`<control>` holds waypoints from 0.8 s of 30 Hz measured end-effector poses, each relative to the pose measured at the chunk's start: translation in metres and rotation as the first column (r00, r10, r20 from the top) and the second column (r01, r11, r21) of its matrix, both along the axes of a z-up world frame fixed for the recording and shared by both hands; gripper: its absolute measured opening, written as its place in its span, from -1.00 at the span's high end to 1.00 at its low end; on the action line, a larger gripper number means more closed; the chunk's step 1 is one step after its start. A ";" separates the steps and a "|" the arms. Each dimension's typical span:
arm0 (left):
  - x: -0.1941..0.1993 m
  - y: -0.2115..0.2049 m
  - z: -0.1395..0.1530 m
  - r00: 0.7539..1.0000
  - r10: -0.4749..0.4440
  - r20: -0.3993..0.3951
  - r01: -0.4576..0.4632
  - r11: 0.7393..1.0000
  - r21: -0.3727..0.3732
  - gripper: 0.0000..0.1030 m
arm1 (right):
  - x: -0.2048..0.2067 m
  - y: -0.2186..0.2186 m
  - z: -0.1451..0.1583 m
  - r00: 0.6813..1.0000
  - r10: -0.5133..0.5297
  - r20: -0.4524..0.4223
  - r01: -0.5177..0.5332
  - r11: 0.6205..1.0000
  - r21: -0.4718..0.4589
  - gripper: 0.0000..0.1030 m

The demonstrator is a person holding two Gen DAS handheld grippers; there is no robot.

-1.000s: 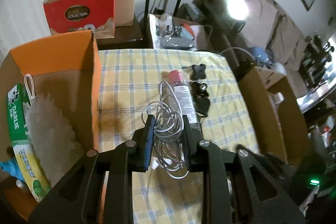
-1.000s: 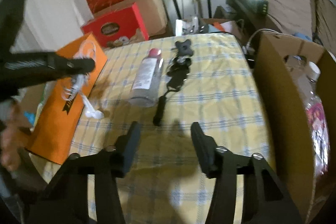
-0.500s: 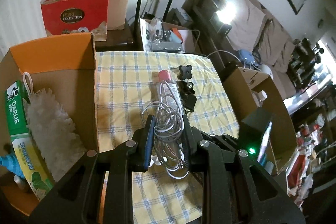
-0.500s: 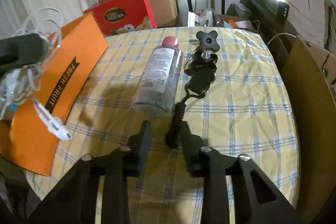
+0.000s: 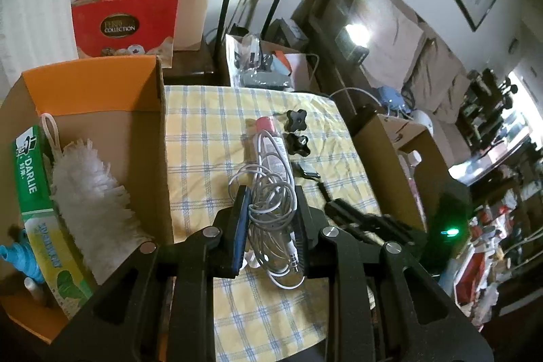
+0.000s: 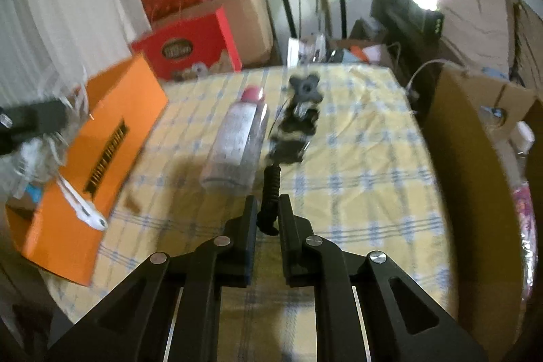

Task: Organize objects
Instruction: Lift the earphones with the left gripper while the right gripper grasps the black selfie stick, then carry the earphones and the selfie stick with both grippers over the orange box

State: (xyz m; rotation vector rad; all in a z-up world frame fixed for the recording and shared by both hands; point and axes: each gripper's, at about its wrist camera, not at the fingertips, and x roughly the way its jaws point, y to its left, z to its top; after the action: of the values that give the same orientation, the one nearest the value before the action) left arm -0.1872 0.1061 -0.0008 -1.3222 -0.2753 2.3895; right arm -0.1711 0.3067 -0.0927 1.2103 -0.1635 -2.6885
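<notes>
Over the counter (image 5: 210, 138): left tongs (image 5: 269, 216) grip white cable (image 5: 268, 192); right tongs (image 6: 267, 219) clamp black mount handle (image 6: 271, 192). Next: lift w/ care, box both.

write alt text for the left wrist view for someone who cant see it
The left gripper clamps a tangled white cable above a yellow checked tablecloth. An open orange box at left holds a white duster and a green Darlie carton; a clear bottle lies ahead.
</notes>
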 end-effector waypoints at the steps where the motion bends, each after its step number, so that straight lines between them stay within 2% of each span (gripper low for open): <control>1: 0.001 -0.002 0.003 1.000 0.002 -0.005 -0.002 1.000 0.004 0.57 | 0.003 0.002 0.008 1.000 -0.007 -0.017 0.007 1.000 -0.005 0.80; 6: 0.005 -0.011 0.016 1.000 0.006 -0.019 -0.006 1.000 0.029 0.57 | 0.018 0.009 0.051 0.995 -0.021 -0.094 0.020 1.000 -0.011 0.81; 12: 0.010 -0.032 0.032 0.999 0.026 -0.037 -0.023 0.998 0.058 0.57 | 0.031 0.002 0.092 0.991 0.015 -0.134 -0.019 0.999 -0.033 0.81; 20: 0.013 -0.081 0.050 0.992 0.099 -0.076 -0.096 0.994 0.050 0.57 | 0.044 -0.037 0.127 0.977 0.101 -0.188 -0.108 0.994 -0.028 0.82; 24: 0.016 -0.102 0.049 0.989 0.128 -0.073 -0.125 0.991 0.045 0.57 | 0.042 -0.053 0.127 0.976 0.119 -0.181 -0.122 0.993 -0.004 0.82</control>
State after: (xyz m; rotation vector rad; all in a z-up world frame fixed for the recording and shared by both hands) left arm -0.1709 0.0045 0.0481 -1.2271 -0.3945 2.5190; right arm -0.1286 0.2537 0.0339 0.9330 -0.0811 -2.6675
